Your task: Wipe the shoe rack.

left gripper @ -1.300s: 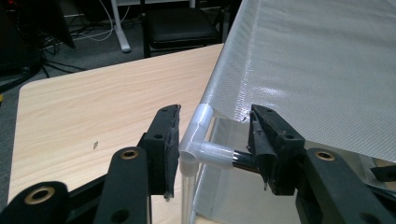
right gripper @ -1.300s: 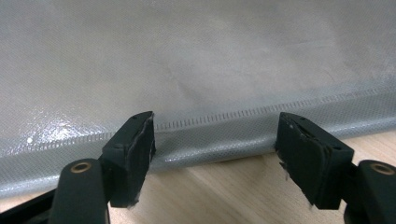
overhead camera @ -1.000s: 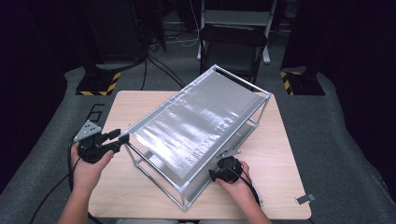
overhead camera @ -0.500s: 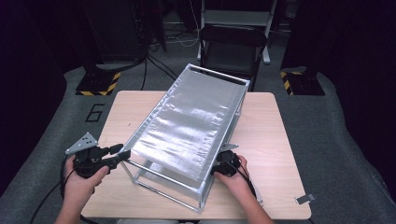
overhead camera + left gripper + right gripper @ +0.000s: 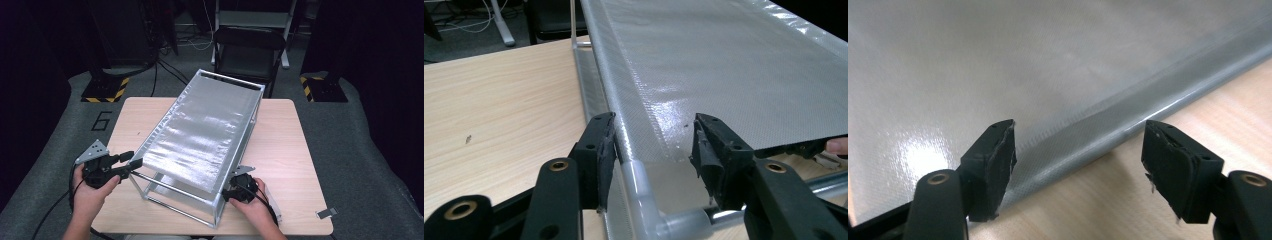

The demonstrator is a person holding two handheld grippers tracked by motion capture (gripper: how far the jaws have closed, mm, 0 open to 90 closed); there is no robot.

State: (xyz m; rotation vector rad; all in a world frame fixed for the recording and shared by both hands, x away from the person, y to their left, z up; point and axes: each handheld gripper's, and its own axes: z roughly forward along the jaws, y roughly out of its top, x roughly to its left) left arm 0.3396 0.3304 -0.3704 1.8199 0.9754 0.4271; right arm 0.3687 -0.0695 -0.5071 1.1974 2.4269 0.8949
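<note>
A metal-framed rack [image 5: 150,192] with a silvery mesh sheet [image 5: 200,130] stretched over its top stands slantwise on the wooden table [image 5: 280,140]. My left gripper [image 5: 131,162] is at the rack's near left corner. In the left gripper view its jaws [image 5: 651,150] straddle the corner tube [image 5: 636,185] and the sheet's hem; the left pad lies against the tube, the right pad stands clear. My right gripper [image 5: 230,186] is at the near right corner post. Its jaws [image 5: 1078,160] are wide apart, with the sheet's rolled edge [image 5: 1108,125] running between them untouched.
A black folding chair [image 5: 250,50] stands just behind the table's far edge. Yellow-and-black striped bases [image 5: 107,90] sit on the grey floor at both sides. A pale strip [image 5: 270,200] lies on the table by the right hand. Bare tabletop lies on either side of the rack.
The rack has swung on the table, its far end moving left and away. Both hands shifted with the near corners, the left one toward the table's front edge.
</note>
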